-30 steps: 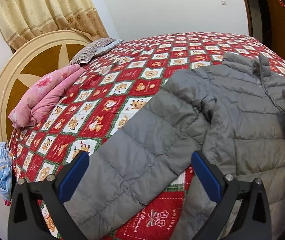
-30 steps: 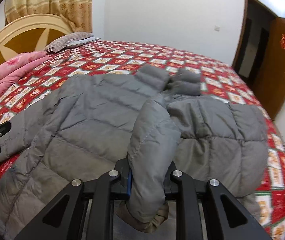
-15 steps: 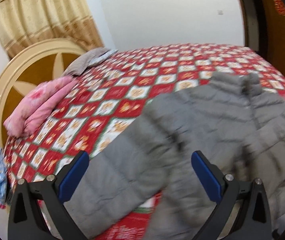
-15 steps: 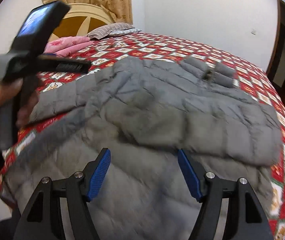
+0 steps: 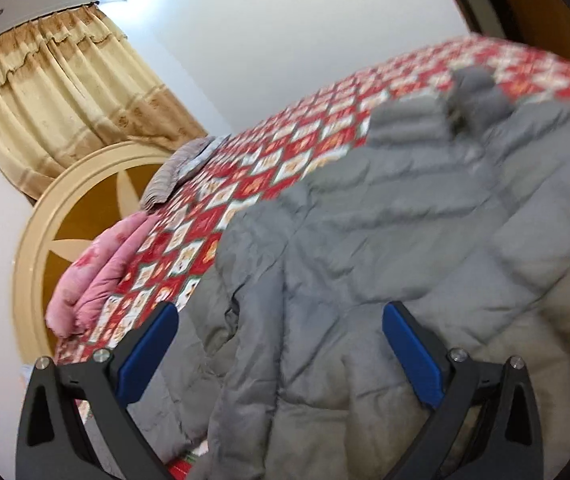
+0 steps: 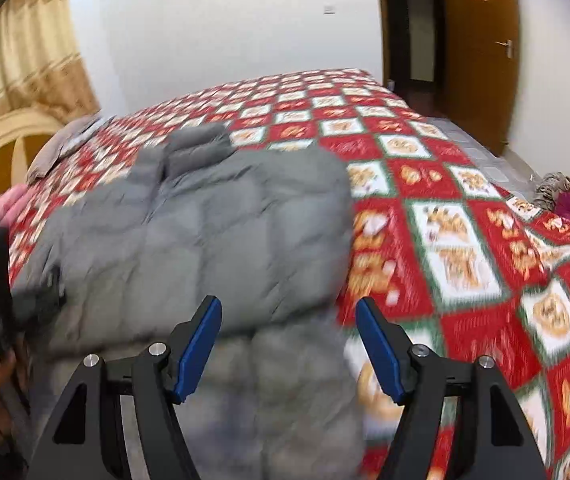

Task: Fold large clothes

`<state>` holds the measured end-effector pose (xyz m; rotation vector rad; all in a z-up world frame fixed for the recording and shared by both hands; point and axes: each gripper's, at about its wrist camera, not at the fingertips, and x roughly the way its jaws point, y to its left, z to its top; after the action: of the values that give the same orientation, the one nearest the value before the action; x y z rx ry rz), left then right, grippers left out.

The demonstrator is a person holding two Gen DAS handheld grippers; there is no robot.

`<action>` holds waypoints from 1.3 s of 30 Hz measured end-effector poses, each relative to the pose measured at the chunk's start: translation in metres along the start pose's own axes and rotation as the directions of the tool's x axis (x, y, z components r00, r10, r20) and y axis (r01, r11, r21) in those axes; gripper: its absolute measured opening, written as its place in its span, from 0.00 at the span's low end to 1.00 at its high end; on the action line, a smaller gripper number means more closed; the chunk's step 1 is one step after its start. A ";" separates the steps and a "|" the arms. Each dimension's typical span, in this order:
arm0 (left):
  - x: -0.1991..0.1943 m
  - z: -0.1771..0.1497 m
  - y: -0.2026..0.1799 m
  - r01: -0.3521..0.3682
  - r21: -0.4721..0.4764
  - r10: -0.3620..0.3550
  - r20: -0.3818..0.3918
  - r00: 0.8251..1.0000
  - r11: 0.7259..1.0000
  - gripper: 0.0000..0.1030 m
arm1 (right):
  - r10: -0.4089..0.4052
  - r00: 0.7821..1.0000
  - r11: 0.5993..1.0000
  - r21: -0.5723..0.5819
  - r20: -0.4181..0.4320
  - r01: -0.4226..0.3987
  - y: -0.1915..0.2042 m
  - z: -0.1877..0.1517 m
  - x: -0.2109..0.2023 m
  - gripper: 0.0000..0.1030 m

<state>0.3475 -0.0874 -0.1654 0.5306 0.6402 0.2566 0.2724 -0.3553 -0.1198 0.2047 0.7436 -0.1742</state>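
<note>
Two tools, both released, w/ nothing between the jaws. Left to right: at far left we see the headboard [image 5: 37, 248] and pink bedding [image 5: 93, 284] on the bed [image 5: 325, 120]; next, the left tool [image 5: 277, 344] hangs w/ jaws wide apart over the grey puffer jacket [image 5: 385, 240], no pad touching fabric. The jacket lies across the red patterned bedspread, collar [image 5: 477, 92] toward the far side. Compared w/ a second ago, the left sleeve, then stretched out flat toward the bed edge, now lies bunched nearer the body. In the right view, the right tool [image 6: 289, 344] has just been opening: a second ago it was clamped on the right sleeve; now that sleeve rests folded over the jacket front [image 6: 225, 232] and the jaws are empty. Frames are blurred, so fold edges are approx. We judge: right sleeve fold done; left sleeve next, then body fold.
</note>
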 end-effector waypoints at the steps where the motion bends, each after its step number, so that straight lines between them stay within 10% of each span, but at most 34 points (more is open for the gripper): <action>1: 0.010 -0.003 0.003 -0.005 -0.002 0.005 -0.023 1.000 1.000 1.00 | 0.001 1.000 1.000 -0.003 0.007 -0.001 0.000 0.008 0.007 0.68; 12: 0.030 -0.008 0.009 0.027 -0.056 -0.031 -0.073 0.997 0.998 1.00 | -0.004 0.993 0.994 -0.112 -0.119 -0.010 0.026 0.010 0.099 0.67; 27: 0.052 -0.015 0.008 0.140 -0.162 -0.164 -0.144 0.976 0.977 1.00 | -0.078 0.987 0.987 -0.152 -0.139 0.056 0.033 0.006 0.099 0.68; 33: 0.051 -0.016 0.007 0.141 -0.171 -0.165 -0.138 0.977 0.975 1.00 | 0.064 0.998 0.992 -0.112 -0.027 -0.066 0.071 0.020 0.038 0.68; 39: 0.054 -0.017 0.014 0.178 -0.209 -0.210 -0.142 0.967 0.962 1.00 | 0.151 0.981 0.962 -0.208 -0.124 -0.174 0.129 -0.014 0.074 0.68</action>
<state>0.3781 -0.0483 -0.1967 0.2572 0.8114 0.1746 0.3460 -0.2335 -0.1651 0.0657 0.8423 0.0762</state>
